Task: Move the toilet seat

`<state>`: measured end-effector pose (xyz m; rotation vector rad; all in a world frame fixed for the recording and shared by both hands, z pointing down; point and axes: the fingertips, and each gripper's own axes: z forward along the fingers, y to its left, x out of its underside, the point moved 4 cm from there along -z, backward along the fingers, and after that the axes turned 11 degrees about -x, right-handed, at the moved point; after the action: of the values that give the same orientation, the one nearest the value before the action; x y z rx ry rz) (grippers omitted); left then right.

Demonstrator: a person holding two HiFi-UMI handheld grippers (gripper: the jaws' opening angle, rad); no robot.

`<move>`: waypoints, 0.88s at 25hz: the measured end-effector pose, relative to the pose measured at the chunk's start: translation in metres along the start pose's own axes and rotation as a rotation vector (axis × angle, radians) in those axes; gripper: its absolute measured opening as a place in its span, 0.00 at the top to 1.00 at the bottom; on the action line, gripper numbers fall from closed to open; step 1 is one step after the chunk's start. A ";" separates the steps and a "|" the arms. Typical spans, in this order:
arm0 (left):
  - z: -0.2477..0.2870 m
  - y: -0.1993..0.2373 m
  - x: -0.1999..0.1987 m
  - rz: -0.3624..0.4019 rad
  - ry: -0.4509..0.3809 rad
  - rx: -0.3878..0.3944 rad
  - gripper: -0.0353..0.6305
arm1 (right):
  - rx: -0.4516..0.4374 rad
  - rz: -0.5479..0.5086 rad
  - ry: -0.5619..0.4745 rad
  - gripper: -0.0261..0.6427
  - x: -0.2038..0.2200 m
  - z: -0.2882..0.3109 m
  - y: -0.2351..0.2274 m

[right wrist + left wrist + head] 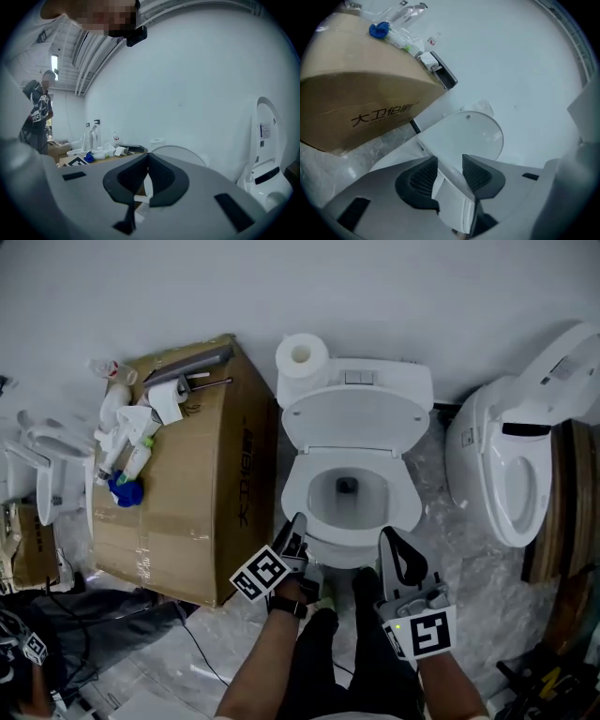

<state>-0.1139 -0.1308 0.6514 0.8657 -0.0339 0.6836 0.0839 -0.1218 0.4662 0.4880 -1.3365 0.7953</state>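
Note:
The white toilet (349, 554) stands in the middle with its lid (352, 416) up against the tank. The seat ring (298, 486) frames the bowl. My left gripper (296, 527) is at the seat's front left. In the left gripper view (450, 171) the seat's white front edge (452, 197) lies between the jaws, which stand apart, with the lid (480, 136) beyond. My right gripper (386, 538) is at the front right. In the right gripper view (147, 171) its pads nearly meet on a thin white strip of seat (148, 186).
A big cardboard box (202, 474) stands left of the toilet, carrying spray bottles (127, 432) and a blue thing. A toilet roll (301, 354) sits on the tank. A second toilet (511, 460) and wooden boards (572, 502) crowd the right. A person (40, 110) stands far left.

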 end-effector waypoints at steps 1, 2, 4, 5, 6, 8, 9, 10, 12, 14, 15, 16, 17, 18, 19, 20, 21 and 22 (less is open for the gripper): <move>0.001 -0.006 -0.004 -0.018 -0.009 0.001 0.70 | -0.004 -0.003 -0.002 0.94 -0.005 0.003 -0.005; 0.003 -0.012 -0.008 -0.034 -0.018 0.004 0.70 | -0.008 -0.005 -0.004 0.94 -0.011 0.005 -0.009; 0.007 -0.027 -0.018 -0.061 -0.040 0.018 0.69 | -0.019 -0.007 -0.010 0.94 -0.020 0.011 -0.018; 0.009 -0.034 -0.023 -0.072 -0.052 0.028 0.68 | -0.024 -0.008 -0.013 0.94 -0.024 0.014 -0.023; 0.012 -0.040 -0.028 -0.083 -0.064 0.037 0.68 | -0.027 -0.007 -0.015 0.94 -0.027 0.017 -0.027; 0.018 -0.052 -0.038 -0.109 -0.091 0.055 0.67 | -0.028 -0.005 -0.016 0.94 -0.031 0.025 -0.036; 0.022 -0.057 -0.043 -0.126 -0.106 0.062 0.66 | -0.029 -0.004 -0.018 0.94 -0.032 0.028 -0.041; 0.025 -0.062 -0.047 -0.146 -0.123 0.068 0.66 | -0.030 -0.002 -0.019 0.94 -0.032 0.031 -0.045; 0.030 -0.071 -0.054 -0.186 -0.162 0.080 0.66 | -0.037 0.003 -0.014 0.94 -0.031 0.036 -0.053; 0.036 -0.081 -0.062 -0.213 -0.202 0.098 0.65 | -0.044 0.005 -0.006 0.94 -0.030 0.041 -0.061; 0.040 -0.087 -0.067 -0.220 -0.218 0.111 0.65 | -0.047 0.005 -0.004 0.94 -0.030 0.044 -0.066; 0.045 -0.093 -0.072 -0.224 -0.232 0.124 0.64 | -0.049 0.006 -0.002 0.94 -0.030 0.046 -0.070; 0.050 -0.098 -0.076 -0.224 -0.243 0.137 0.64 | -0.051 0.007 0.001 0.94 -0.029 0.049 -0.074; 0.054 -0.103 -0.080 -0.223 -0.253 0.149 0.63 | -0.054 0.009 0.003 0.94 -0.028 0.051 -0.078; 0.058 -0.107 -0.084 -0.221 -0.263 0.158 0.63 | -0.056 0.011 0.006 0.94 -0.027 0.053 -0.082; 0.062 -0.111 -0.087 -0.221 -0.273 0.165 0.62 | -0.060 0.013 0.009 0.94 -0.025 0.056 -0.085; 0.065 -0.114 -0.090 -0.224 -0.282 0.171 0.62 | -0.063 0.014 0.010 0.94 -0.024 0.059 -0.089; 0.069 -0.117 -0.092 -0.226 -0.290 0.175 0.62 | -0.065 0.015 0.011 0.94 -0.023 0.062 -0.092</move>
<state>-0.1037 -0.2824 0.5889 1.1139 -0.1357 0.3484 0.1110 -0.2318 0.4670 0.4223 -1.3532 0.7629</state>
